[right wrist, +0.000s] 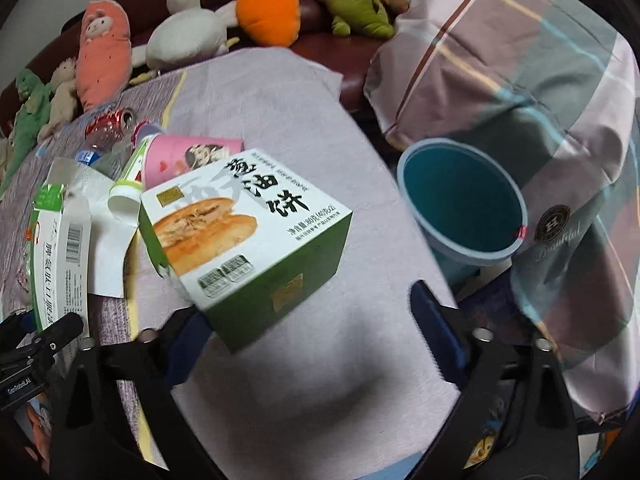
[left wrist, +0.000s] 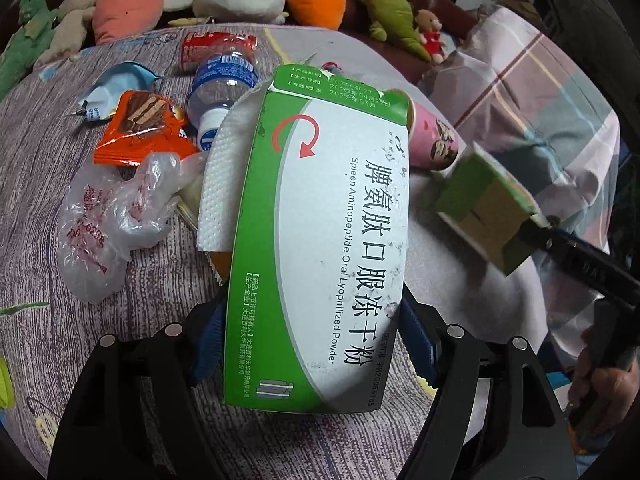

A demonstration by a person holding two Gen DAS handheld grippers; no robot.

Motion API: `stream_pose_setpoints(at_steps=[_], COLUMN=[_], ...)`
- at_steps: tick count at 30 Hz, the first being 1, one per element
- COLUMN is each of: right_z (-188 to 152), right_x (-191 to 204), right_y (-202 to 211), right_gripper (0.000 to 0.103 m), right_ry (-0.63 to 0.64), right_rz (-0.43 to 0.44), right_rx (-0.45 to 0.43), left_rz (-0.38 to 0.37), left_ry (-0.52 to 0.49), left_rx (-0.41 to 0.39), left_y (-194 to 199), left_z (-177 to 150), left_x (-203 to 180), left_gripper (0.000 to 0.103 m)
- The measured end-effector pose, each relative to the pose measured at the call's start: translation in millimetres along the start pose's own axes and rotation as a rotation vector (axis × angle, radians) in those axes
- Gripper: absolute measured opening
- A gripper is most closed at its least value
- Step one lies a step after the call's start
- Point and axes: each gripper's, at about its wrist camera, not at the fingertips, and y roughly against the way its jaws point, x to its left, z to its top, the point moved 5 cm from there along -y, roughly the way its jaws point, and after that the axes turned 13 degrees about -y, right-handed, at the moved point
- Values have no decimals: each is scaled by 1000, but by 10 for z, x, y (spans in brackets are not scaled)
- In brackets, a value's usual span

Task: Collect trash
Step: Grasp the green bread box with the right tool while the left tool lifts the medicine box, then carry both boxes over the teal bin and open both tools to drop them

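Left wrist view, from left to right: one crumpled clear plastic bag (left wrist: 108, 220) with red print lies on the purple patterned bed cover (left wrist: 36, 184), with one pale blue foil pouch (left wrist: 114, 92) and one orange wafer wrapper (left wrist: 142, 128) just behind it. Farther back lie one red can (left wrist: 208, 46) and one clear water bottle (left wrist: 222, 92) with a blue label. One white paper towel (left wrist: 224, 184) sits against the flattened green-and-white medicine box (left wrist: 320, 240), which the left claw (left wrist: 316, 344) grips by its lower end, both blue-padded fingers pressed against the box's edges. One pink paper cup (left wrist: 432, 140) lies on its side behind the box. At the right, one green food box (left wrist: 486, 212) hangs in the other tool.

Right wrist view: the medicine box (right wrist: 60, 236) shows at the left edge, then the pink cup (right wrist: 192, 154). The right claw (right wrist: 316, 344) is partly open, its fingers wide; the green food box (right wrist: 248, 236), printed with a flat pastry, is tilted with its lower corner against the left finger, while the right finger stands apart from it, so whether it is truly clamped cannot be told here. One blue bin (right wrist: 464, 204) stands open beside the bed, near a plaid pillow (right wrist: 520, 60). Seven plush toys (right wrist: 268, 10) line the back.
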Motion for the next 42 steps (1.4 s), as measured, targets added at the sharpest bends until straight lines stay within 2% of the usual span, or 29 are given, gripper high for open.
stream_pose_setpoints(at_steps=[1, 2, 3, 4, 5, 7, 10, 14, 17, 21, 25, 34, 37, 42], right_z=[12, 22, 36, 43, 60, 131, 253, 370, 380, 472, 668, 1130, 1231, 1303], right_x=[4, 20, 35, 58, 64, 9, -124, -305, -368, -449, -727, -1791, -2183, -2559], right_y=[-11, -38, -65, -78, -98, -49, 104, 255, 287, 403, 537, 594, 485, 276], right_gripper=[53, 45, 44, 39, 29, 23, 7, 6, 5, 5, 5, 5, 5, 5], right_ry=[6, 16, 27, 36, 46, 13, -5, -35, -48, -47, -95, -272, -333, -396], right_rz=[24, 45, 57, 63, 60, 96, 110, 130, 156, 174, 164, 48, 10, -11], right_rx=[9, 19, 23, 20, 18, 20, -30, -65, -60, -88, -137, -221, -219, -204], left_rz=[2, 7, 16, 20, 25, 40, 53, 44, 19, -22, -58, -182, -195, -213], left_ry=[-1, -1, 1, 2, 4, 10, 26, 45, 48, 2, -75, -221, -277, -366], left_rx=[4, 9, 18, 22, 24, 11, -22, -50, -61, -81, -81, 2, 36, 102], left_y=[-8, -19, -39, -49, -50, 10, 175, 378, 500, 622, 564, -79, -321, -814], left_z=[-10, -18, -35, -38, -49, -52, -28, 31, 98, 280, 529, 1152, 1358, 1684], left_x=[1, 4, 5, 9, 12, 10, 25, 19, -66, -310, -677, -1598, -1930, -2463], left_gripper=[76, 77, 78, 78, 78, 77, 76, 76, 76, 76, 76, 76, 76, 76])
